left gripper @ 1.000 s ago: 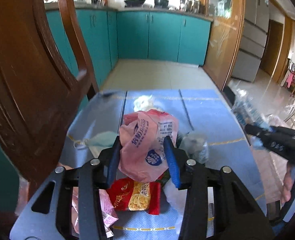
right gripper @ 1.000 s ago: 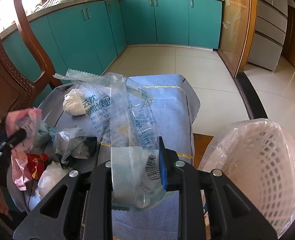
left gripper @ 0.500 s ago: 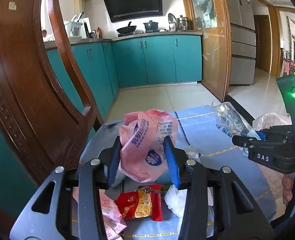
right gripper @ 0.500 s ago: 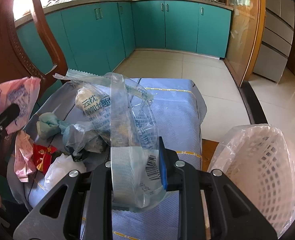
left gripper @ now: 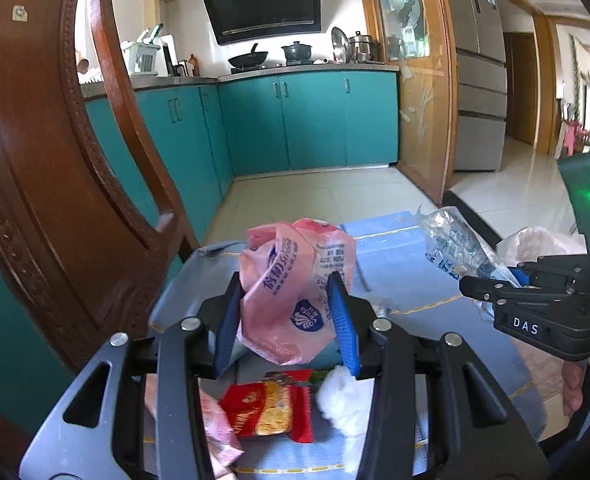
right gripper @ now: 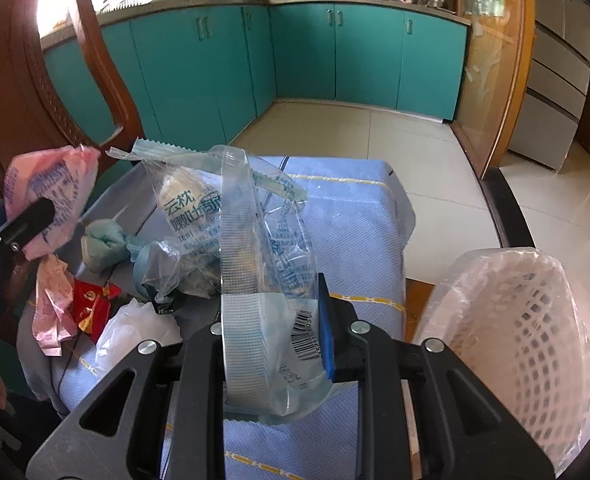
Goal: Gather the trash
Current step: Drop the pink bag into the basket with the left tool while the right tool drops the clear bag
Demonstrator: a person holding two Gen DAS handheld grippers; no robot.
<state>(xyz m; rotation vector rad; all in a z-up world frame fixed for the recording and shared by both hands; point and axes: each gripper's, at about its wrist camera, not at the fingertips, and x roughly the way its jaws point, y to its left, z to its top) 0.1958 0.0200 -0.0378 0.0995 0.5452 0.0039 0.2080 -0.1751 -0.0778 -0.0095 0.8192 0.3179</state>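
Trash is in both of your tools at once. In the left wrist view, your left gripper (left gripper: 285, 322) has its jaws pinching a crumpled pink bag (left gripper: 295, 280), which bulges up between the blue pads at the centre of the frame, lifted clear of the desk (left gripper: 407, 276). Below it, at the bottom of that frame, a red snack wrapper (left gripper: 267, 408) and a white wad of tissue (left gripper: 343, 400) lie on the blue cloth, with a pink wrapper (left gripper: 215, 432) at the lower left.

In the right wrist view, your right gripper (right gripper: 275, 340) has its jaws closed on a clear plastic bag (right gripper: 251, 264) with blue print and a barcode; the bag stands up from the jaws through the middle of the frame. A white basket (right gripper: 535, 340), lined with thin plastic, sits at the lower right, just beside the desk's edge. A green rag (right gripper: 103, 244) and more crumpled plastic lie left of centre. A wooden chair (left gripper: 47, 184) fills the left side.
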